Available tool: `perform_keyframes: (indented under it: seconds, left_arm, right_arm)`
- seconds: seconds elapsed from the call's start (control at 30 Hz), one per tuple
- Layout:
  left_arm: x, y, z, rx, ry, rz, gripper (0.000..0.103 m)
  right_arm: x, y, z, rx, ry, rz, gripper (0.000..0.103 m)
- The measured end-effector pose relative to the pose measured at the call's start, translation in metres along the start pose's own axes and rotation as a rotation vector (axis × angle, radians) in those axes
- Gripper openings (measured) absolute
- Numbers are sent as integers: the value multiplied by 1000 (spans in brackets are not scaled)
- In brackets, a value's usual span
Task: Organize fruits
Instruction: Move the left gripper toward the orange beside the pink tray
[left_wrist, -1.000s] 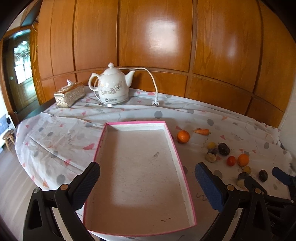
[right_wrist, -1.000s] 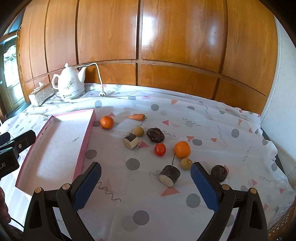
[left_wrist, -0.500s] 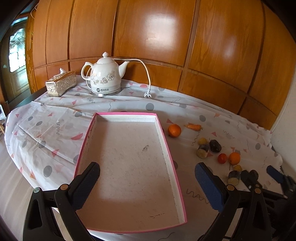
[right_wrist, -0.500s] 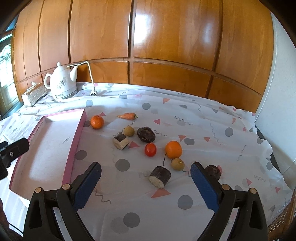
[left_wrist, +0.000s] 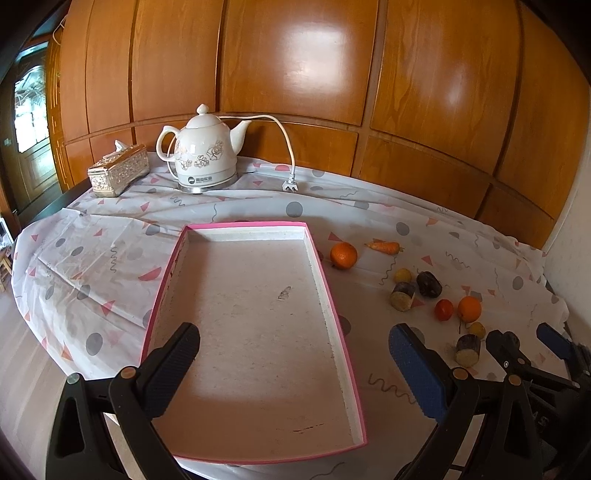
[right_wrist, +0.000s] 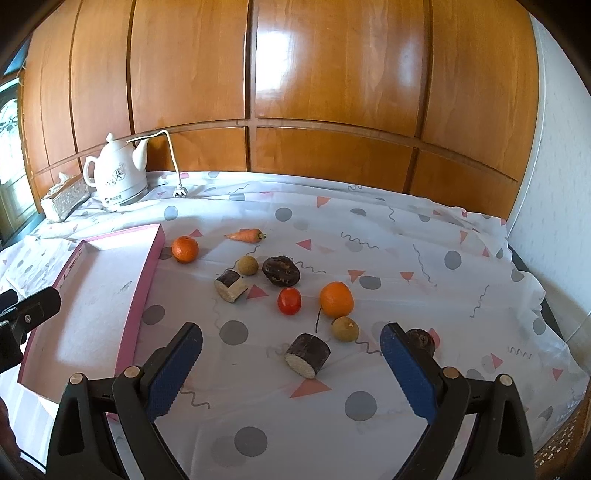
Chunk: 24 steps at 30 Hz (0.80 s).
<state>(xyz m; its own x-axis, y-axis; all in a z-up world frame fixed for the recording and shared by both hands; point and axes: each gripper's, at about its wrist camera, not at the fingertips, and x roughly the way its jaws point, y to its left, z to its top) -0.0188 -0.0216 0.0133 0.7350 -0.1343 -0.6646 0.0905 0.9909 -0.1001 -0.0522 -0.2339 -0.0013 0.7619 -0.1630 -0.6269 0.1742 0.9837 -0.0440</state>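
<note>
Both grippers gape empty over the table, fruit loose beside the tray.

The left gripper (left_wrist: 293, 360) holds its jaws wide apart above the pink-rimmed tray (left_wrist: 334, 306), gripping nothing. The right gripper (right_wrist: 291, 362) is spread just as wide, low over the cloth (right_wrist: 406, 258), with a cut dark chunk (right_wrist: 307, 355) between its fingers and apart from both. Just past lie a small yellow fruit (right_wrist: 345, 328), an orange (right_wrist: 336, 299) and a tomato (right_wrist: 289, 301); farther off, a dark lump (right_wrist: 280, 271), a second chunk (right_wrist: 231, 285), another orange (right_wrist: 185, 249) near the tray wall and a carrot (right_wrist: 245, 235). A white kettle (left_wrist: 205, 160) and tissue box (left_wrist: 119, 175) stand by the wood wall.
</note>
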Motion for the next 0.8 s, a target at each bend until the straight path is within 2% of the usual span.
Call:
perform_keyframes:
  seconds: [0.37, 0.57, 0.8]
  left_arm:
    - [8, -14, -1, 52, 23, -19, 103]
    - [18, -19, 7, 96, 45, -60, 103]
    - [39, -21, 33, 165, 55, -100, 103]
  right_arm:
    - [9, -6, -2, 10, 17, 2, 99]
    - [26, -19, -13, 26, 87, 12, 99]
    - [35, -41, -30, 47, 139, -7, 97]
